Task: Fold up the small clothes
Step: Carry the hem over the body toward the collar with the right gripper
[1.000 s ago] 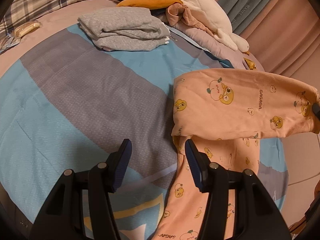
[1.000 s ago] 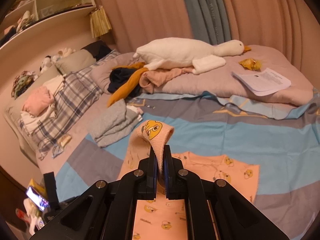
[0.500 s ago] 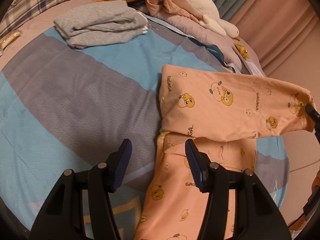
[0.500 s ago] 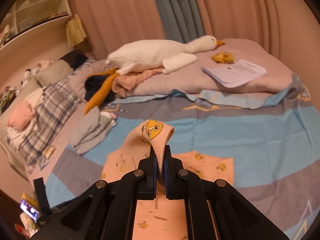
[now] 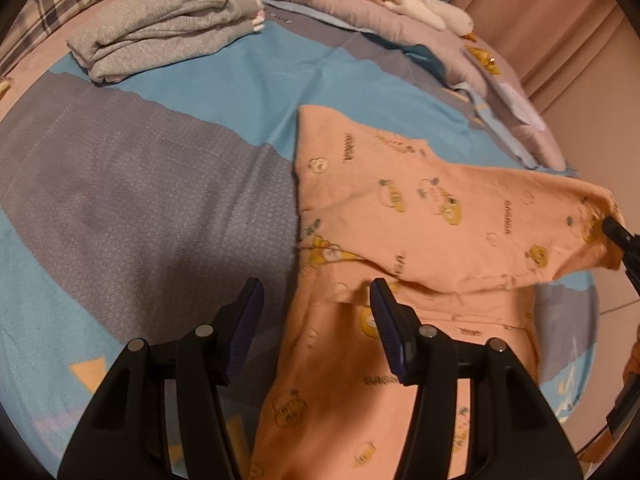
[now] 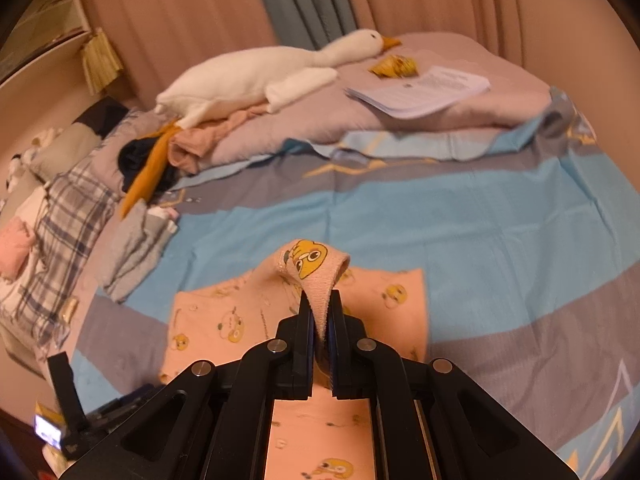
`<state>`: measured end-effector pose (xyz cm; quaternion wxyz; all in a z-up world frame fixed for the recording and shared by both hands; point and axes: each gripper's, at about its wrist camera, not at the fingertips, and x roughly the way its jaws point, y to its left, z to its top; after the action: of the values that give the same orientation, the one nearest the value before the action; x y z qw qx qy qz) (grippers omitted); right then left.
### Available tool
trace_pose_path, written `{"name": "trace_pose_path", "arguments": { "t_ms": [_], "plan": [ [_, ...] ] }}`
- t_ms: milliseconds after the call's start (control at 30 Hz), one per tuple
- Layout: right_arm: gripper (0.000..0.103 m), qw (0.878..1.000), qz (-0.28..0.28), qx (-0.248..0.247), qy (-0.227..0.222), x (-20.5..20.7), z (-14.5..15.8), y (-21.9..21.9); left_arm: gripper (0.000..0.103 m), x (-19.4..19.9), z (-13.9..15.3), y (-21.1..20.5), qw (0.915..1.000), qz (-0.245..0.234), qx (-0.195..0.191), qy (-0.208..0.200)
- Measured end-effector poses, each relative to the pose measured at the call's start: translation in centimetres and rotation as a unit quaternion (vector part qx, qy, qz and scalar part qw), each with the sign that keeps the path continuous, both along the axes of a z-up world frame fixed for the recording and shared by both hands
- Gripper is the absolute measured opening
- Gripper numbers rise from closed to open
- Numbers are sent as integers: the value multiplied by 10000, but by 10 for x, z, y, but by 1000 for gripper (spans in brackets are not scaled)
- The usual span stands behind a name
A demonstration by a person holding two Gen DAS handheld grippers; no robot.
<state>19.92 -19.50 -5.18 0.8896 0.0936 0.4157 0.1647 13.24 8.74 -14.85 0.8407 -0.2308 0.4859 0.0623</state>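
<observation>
Only right claw [image 6: 320, 312] visibly pinches pajamas [image 6: 316, 268].

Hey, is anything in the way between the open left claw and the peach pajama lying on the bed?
Nothing visible. The left claw hangs open right over the peach cartoon-print pajama; the folded grey clothes lie well beyond.
</observation>
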Motion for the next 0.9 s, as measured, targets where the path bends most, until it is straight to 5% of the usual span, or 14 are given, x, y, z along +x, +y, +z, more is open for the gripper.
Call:
{"name": "trace_pose_path", "arguments": {
  "t_ms": [900],
  "plan": [
    [7,9936,-413,-70,1052,21,-87,-36,46,8,-16,23,9987,480,145,-81]
  ]
}}
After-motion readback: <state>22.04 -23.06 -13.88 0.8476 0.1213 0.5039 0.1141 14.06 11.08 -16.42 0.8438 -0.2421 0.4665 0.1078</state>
